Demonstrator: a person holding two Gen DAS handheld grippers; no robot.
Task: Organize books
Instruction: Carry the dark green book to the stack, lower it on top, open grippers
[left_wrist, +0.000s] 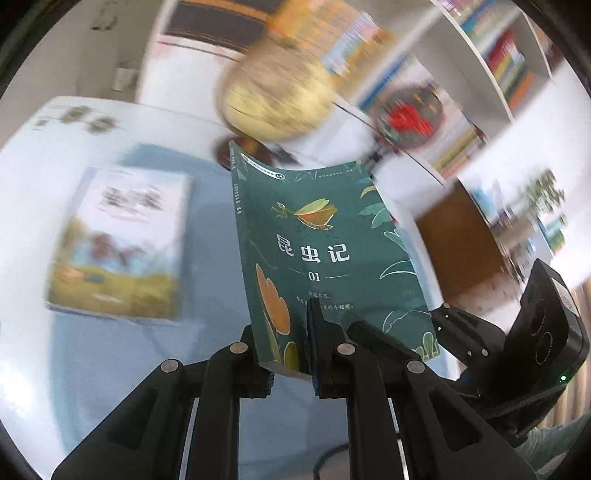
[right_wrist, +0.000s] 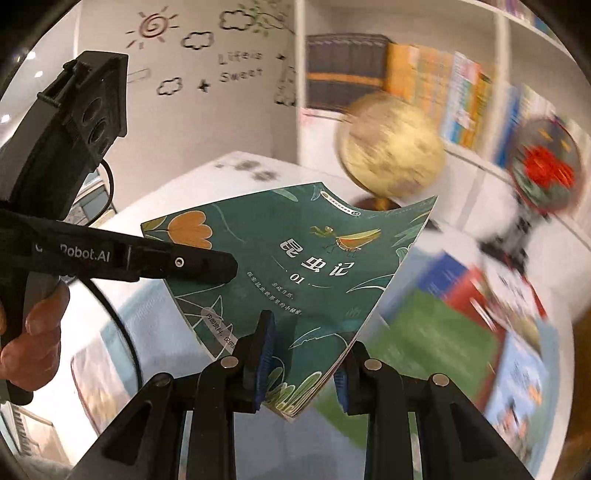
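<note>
table (left_wrist: 22, 221) – white w/ blue mat | on it: pic book (left_wrist: 118, 243), globe (left_wrist: 277, 96), more books (right_wrist: 480, 332) – blurred

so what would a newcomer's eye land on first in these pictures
First the green book with the insect on its cover, held in mid-air at the centre, the left gripper and the right gripper both clamped on it. Behind it stands a blurred yellowish globe before the bookshelf, and another book lies flat to the left.
</note>
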